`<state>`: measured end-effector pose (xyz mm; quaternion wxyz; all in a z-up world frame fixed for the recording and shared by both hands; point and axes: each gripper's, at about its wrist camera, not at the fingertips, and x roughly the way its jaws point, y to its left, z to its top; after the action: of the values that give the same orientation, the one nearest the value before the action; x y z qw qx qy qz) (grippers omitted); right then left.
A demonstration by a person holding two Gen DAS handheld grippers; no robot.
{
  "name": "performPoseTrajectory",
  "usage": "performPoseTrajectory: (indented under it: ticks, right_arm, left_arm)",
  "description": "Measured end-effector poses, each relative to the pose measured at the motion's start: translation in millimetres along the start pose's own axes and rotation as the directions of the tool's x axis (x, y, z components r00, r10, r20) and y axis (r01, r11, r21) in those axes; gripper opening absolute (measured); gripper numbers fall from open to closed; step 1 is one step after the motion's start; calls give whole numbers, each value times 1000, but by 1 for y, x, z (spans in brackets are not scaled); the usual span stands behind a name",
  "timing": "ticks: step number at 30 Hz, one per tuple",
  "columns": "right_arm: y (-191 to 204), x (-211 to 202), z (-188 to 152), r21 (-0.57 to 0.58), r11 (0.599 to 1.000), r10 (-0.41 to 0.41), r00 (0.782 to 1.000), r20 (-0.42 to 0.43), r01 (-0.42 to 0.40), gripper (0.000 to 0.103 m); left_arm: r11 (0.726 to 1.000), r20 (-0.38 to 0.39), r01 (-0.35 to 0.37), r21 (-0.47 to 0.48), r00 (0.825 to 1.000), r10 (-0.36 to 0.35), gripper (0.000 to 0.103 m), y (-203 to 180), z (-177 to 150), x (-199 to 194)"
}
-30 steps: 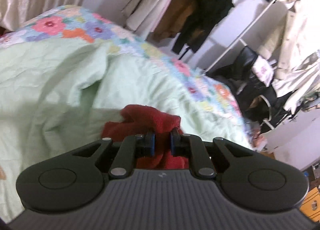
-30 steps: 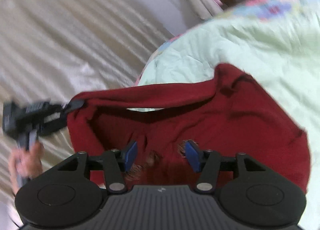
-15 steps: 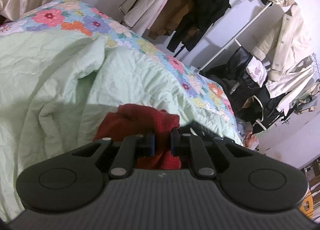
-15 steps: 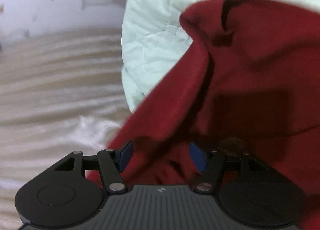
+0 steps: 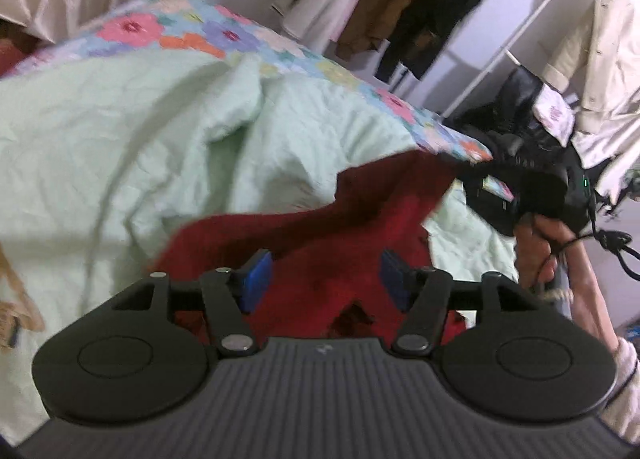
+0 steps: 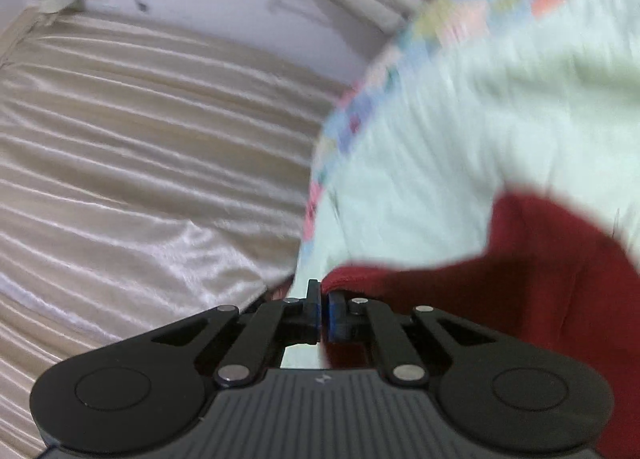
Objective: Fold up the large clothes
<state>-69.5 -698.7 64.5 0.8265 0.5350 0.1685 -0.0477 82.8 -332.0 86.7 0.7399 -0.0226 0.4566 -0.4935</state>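
The left tool [image 5: 325, 279] has just been opening, its blue pads spread clear of the red garment [image 5: 320, 235] between them. The right tool [image 6: 323, 313] has just closed, pinching the garment's edge over the green quilt [image 5: 120, 131]. Best regrip a far corner before lifting, keeping the edge taut.

Black left gripper [image 5: 324, 279] with ribbed grey body, blue-padded jaws, silver pivot screws, right gripper [image 6: 323, 313] alike

Left tool [image 5: 324, 279] has just spread its jaws; right tool [image 6: 323, 313] (tilted slightly down) has just clamped together.
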Motion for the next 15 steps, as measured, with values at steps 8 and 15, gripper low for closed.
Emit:
performPoseTrajectory:
  ticks: [8,15]
  right_arm:
    - [-19,-8,-7,-150,960,-243,970,-32,235,34]
    - [-46,-9,-68,-36,992,-129,956,-264,124,40]
  left_arm:
    - [987,-107,-84,139,989,99,79,-21,-23,53]
    - [882,-151,-272,384,925,350,53,-23,-62,106]
